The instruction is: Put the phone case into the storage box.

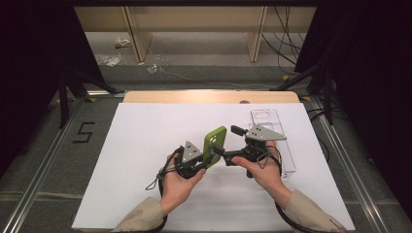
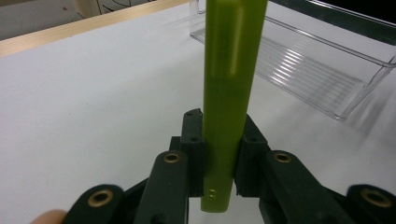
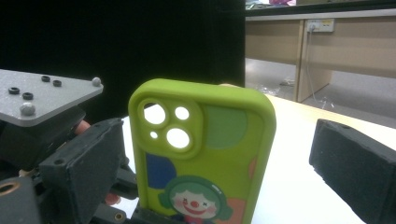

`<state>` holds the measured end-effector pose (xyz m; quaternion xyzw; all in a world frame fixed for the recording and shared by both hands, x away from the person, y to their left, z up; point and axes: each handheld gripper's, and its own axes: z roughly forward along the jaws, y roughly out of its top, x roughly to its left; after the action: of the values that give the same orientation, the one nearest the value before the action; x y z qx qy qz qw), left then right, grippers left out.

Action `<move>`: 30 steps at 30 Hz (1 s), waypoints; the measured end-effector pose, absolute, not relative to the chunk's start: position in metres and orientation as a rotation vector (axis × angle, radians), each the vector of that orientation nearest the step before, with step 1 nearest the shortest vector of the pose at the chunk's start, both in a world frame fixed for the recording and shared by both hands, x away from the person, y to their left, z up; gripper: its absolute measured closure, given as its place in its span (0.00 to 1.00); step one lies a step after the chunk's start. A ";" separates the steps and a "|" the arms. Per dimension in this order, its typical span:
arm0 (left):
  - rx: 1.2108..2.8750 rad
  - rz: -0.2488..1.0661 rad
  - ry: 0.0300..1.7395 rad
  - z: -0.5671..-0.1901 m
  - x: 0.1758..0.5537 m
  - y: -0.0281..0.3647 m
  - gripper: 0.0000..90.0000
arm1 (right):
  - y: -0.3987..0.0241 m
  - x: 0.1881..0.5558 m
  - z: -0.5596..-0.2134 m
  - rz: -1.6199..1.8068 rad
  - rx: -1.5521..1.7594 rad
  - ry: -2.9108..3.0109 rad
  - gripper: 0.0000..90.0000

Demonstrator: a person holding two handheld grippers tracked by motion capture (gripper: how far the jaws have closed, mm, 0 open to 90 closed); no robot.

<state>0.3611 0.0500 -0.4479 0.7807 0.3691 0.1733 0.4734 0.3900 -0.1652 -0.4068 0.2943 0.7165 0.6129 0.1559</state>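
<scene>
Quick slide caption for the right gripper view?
Left gripper holds green clown phone case upright between the right gripper's open jaws.

One green phone case [image 1: 215, 144] with three round camera openings and one printed clown figure, seen in the right gripper view. One clear plastic tray [image 1: 279, 141]. Two grippers, a left gripper [image 1: 210, 161] and a right gripper [image 1: 228, 145], each with two black jaws and one grey three-cornered plate. One white sheet [image 1: 145, 160] on one desk [image 1: 160, 96]. Two hands, two beige sleeves.
</scene>
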 end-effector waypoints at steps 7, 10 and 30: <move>1.918 0.424 0.902 -0.448 0.361 0.043 0.85 | -0.164 0.390 -0.408 1.747 0.855 2.046 0.04; 1.918 0.428 0.904 -0.449 0.362 0.040 0.85 | -0.163 0.390 -0.409 1.740 0.859 2.045 0.04; 1.919 0.425 0.909 -0.450 0.361 0.031 0.85 | -0.159 0.391 -0.414 1.703 0.898 2.032 0.05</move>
<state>0.3612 0.0308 -0.4499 0.7827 0.3709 0.1733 0.4688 0.3915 -0.1589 -0.4136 0.3160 0.7153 0.5994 0.1706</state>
